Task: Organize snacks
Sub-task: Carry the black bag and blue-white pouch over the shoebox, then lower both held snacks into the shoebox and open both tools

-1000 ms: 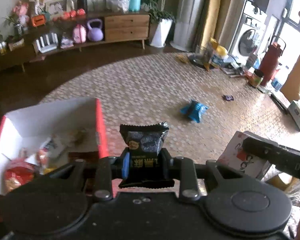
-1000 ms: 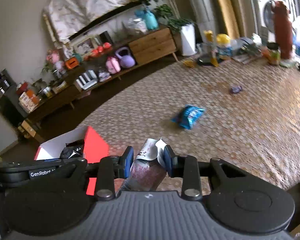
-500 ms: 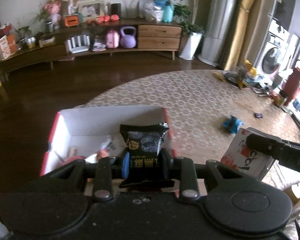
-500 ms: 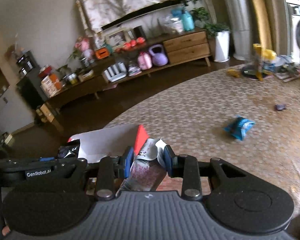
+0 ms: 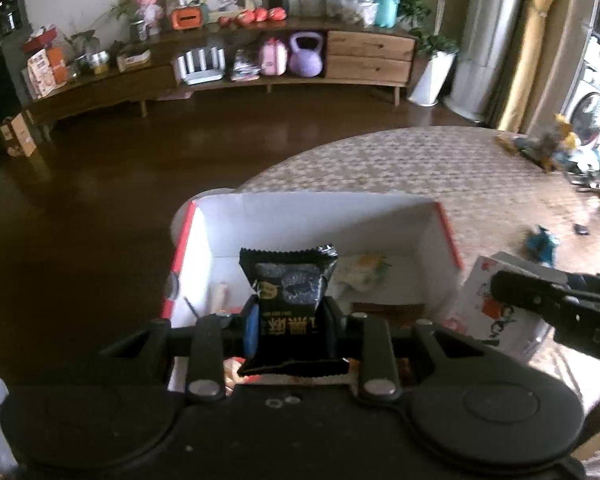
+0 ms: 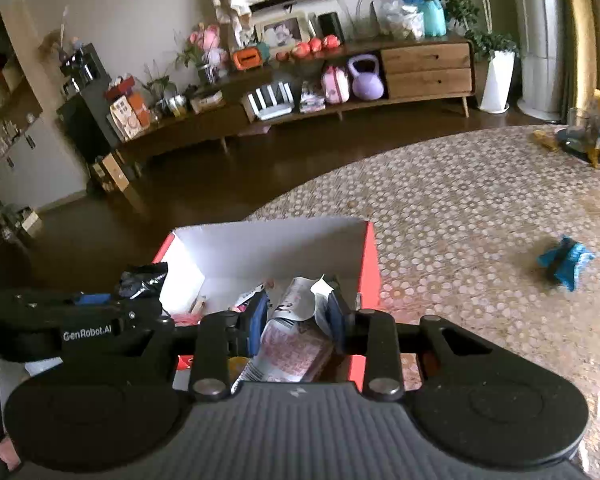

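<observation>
My left gripper (image 5: 289,322) is shut on a black snack packet (image 5: 290,280), held upright over the open red box (image 5: 320,216) with white inner walls. Several snacks lie inside the box. My right gripper (image 6: 296,320) is shut on a pink-and-white snack packet (image 6: 292,344), above the same red box (image 6: 370,264) near its right wall. In the left wrist view the right gripper (image 5: 556,304) shows at the right edge with its white packet (image 5: 496,304). The left gripper (image 6: 80,320) with the black packet (image 6: 142,278) appears at the left of the right wrist view.
The box stands on a round table with a patterned cloth (image 6: 480,208). A blue snack packet (image 6: 564,258) and a small dark packet (image 5: 581,229) lie on the cloth to the right. Clutter (image 6: 588,136) sits at the table's far edge. Dark floor and a long wooden sideboard (image 5: 220,76) lie beyond.
Both grippers have swung left across the table with their packets. The red box, at the left edge before, now lies straight beneath both.
</observation>
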{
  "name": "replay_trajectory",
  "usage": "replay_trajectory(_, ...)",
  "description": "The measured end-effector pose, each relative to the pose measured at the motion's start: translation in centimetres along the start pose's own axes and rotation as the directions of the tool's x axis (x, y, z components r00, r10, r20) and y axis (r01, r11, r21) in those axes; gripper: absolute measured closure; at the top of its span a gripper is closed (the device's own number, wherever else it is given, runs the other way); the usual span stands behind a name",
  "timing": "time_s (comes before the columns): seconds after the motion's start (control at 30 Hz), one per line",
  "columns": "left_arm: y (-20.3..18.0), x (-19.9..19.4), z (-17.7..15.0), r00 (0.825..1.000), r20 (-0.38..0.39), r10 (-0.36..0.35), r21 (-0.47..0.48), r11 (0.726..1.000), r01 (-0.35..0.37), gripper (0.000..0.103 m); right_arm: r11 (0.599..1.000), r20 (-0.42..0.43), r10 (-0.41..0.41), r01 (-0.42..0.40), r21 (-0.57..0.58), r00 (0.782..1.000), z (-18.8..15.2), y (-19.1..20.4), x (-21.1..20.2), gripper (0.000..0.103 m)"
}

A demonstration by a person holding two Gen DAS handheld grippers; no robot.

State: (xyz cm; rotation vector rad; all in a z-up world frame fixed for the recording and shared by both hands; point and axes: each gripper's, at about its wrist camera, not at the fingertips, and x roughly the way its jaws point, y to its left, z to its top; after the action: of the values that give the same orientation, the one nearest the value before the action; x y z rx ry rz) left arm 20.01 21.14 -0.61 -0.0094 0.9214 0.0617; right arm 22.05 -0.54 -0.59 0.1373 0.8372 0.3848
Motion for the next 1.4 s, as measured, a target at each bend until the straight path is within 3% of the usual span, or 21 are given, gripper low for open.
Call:
replay_trajectory(0.47,2.6,7.5,1.1,0.993,-0.089,0.072,-0.014,0.997,-0.073,0.075,0.999,-0.087,0.001,-0.005,-0.052,0.996,-0.2,1.6,6.4,0.071)
replay_trajectory(0.6,2.9,9.1,0.8,0.99,-0.126,0.063,-0.021,0.998,-0.066,0.075,0.998,-0.113,-0.008,0.001,-0.062,0.994,-0.7,1.4,7.6,0.071)
replay_trajectory(1.1,1.5,10.8,0.4,0.985,-0.149,0.09,0.038,0.996,-0.085,0.069,0.993,-0.205,-0.054,0.031,-0.114,0.977,-2.3,2.0,9.3,0.07)
replay_trajectory(1.2,1.2,10.7,0.3,0.984,-0.147,0.101,0.042,0.995,-0.095,0.061,0.991,-0.206,-0.055,0.027,-0.133,0.977,-2.3,2.2,8.9,0.07)
replay_trajectory(1.27,1.3,10.5,0.2,0.985,-0.144,0.098,0.039,0.995,-0.093,0.046,0.989,-0.208,-0.061,0.032,-0.142,0.976,-2.4,2.3,8.7,0.069)
replay_trajectory(1.4,1.0,9.9,0.0,0.987,-0.122,0.107,0.051,0.994,-0.102,0.034,0.99,-0.218,-0.063,0.033,-0.136,0.974,-2.6,2.0,8.4,0.068)
